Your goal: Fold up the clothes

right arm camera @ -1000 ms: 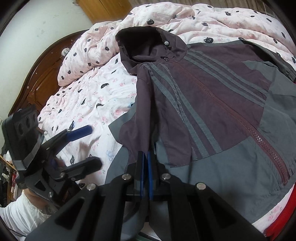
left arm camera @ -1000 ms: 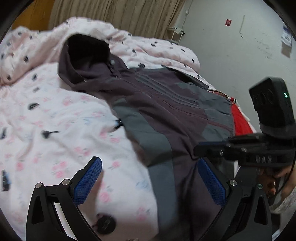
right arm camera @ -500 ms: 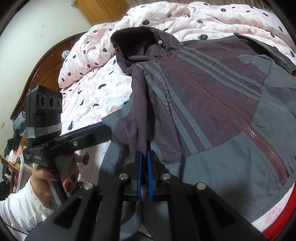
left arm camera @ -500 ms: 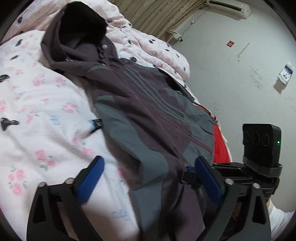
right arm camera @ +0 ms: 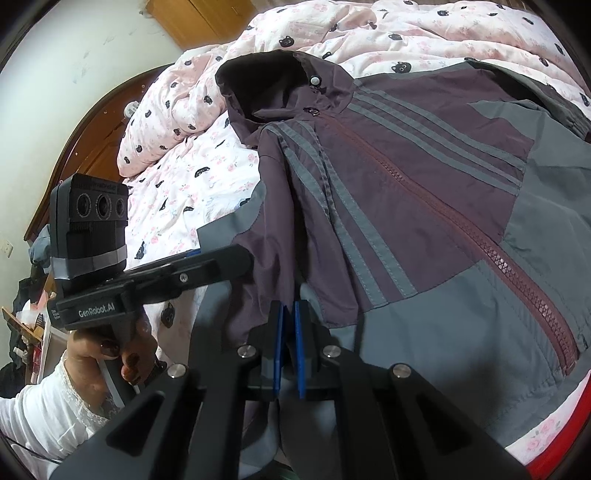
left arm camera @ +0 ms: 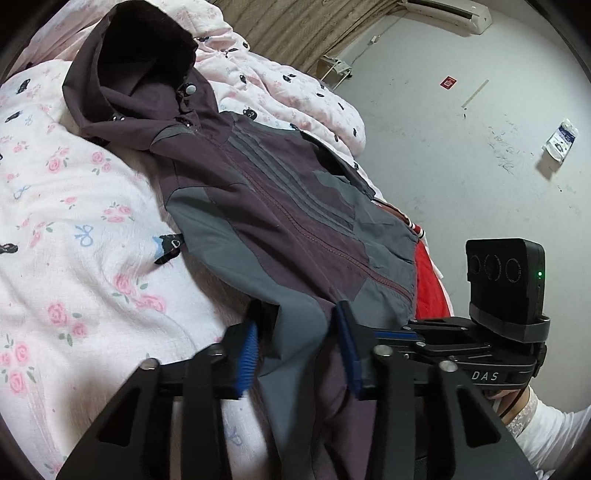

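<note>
Floral bed [left arm camera: 74, 229]: jacket [left arm camera: 288, 221] hem between closing left gripper [left arm camera: 299, 347] jaws.

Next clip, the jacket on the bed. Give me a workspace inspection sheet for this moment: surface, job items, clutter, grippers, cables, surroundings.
Surface: bed under a pink floral quilt, rumpled.
Job's things: hooded jacket lying front up, zipped, hood toward the headboard; one sleeve folded over the chest.
Clutter: red cloth at the jacket's far edge.
Grippers: left hand-held gripper closing, jacket hem between its pads, gaps visible; right hand-held gripper shut on the jacket's hem.
Cables: nothing seen.
Surroundings: wooden headboard, curtain, air conditioner, scuffed white wall, dim pile beside the bed.
</note>
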`<state>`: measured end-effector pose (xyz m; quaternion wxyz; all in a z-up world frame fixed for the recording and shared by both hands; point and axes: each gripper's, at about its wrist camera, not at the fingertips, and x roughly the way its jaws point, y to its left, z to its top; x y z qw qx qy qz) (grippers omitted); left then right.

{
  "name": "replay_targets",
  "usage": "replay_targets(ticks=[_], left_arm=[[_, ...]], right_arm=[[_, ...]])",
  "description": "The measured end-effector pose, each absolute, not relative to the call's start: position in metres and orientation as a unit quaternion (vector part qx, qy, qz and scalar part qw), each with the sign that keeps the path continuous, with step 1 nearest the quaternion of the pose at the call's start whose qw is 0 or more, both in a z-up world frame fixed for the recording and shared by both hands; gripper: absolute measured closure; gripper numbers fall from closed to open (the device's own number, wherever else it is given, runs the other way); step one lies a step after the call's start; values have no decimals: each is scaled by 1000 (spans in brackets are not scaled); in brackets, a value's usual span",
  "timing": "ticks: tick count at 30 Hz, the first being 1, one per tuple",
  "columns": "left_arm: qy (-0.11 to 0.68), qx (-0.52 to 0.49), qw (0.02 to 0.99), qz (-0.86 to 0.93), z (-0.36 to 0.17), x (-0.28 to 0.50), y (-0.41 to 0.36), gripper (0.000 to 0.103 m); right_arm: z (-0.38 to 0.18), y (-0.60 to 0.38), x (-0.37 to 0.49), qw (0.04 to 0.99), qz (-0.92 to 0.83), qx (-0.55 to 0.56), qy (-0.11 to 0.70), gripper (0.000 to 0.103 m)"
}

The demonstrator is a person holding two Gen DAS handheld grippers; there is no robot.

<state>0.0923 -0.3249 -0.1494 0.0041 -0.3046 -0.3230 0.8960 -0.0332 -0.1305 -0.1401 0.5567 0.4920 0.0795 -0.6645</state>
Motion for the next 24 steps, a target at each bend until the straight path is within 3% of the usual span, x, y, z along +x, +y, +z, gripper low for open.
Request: replay_targets(ticks=[6,11,15,24], left_arm=[[-309,-297,-11,904,-145,96,-323,85],[-299,-284,-46,910,-136,110,-324,86],[-303,-282,-68,908,-132,122,-331,86],[-316,-289,-129,895,-131,139,-352,97]], right_arm=[[-138,-131,-32,560,-666,486,84,97],[-130,-126,-30,570,-663,479,73,82],[-118,-114,-30,565,-677,465,78,81],[-115,-69,-48,539,-698,467,64,80]])
